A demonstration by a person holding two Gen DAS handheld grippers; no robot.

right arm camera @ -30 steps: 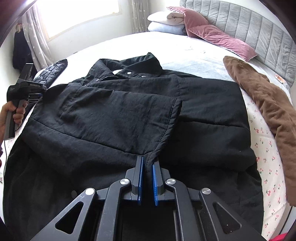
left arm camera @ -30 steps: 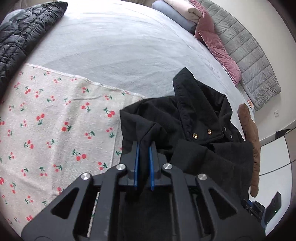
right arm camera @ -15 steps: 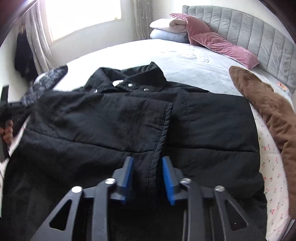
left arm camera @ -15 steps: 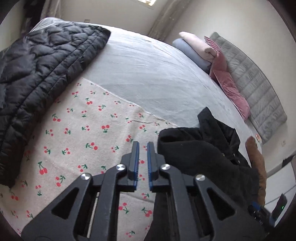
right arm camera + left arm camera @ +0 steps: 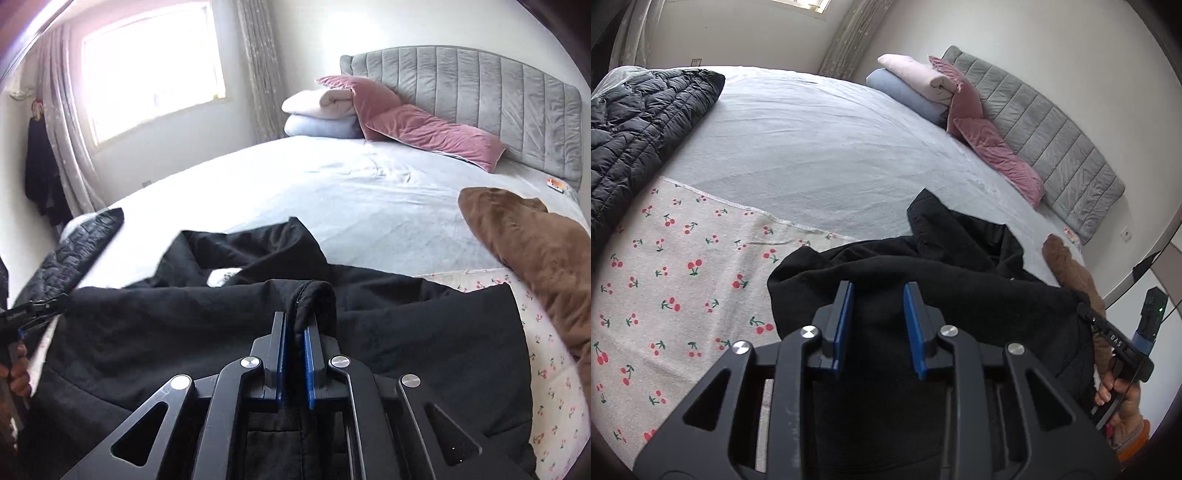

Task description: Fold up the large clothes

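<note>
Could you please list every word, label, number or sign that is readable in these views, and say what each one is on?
"DAS": white letters on the black body of the right claw, seen from the left wrist view; the reading is uncertain, since the print is tiny.
Small orange-and-white tag on the bed near the headboard: too small to read.
Black jacket: no readable label.

White letters "DAS" on the black handle of the right gripper [image 5: 1117, 341], nothing else legible
</note>
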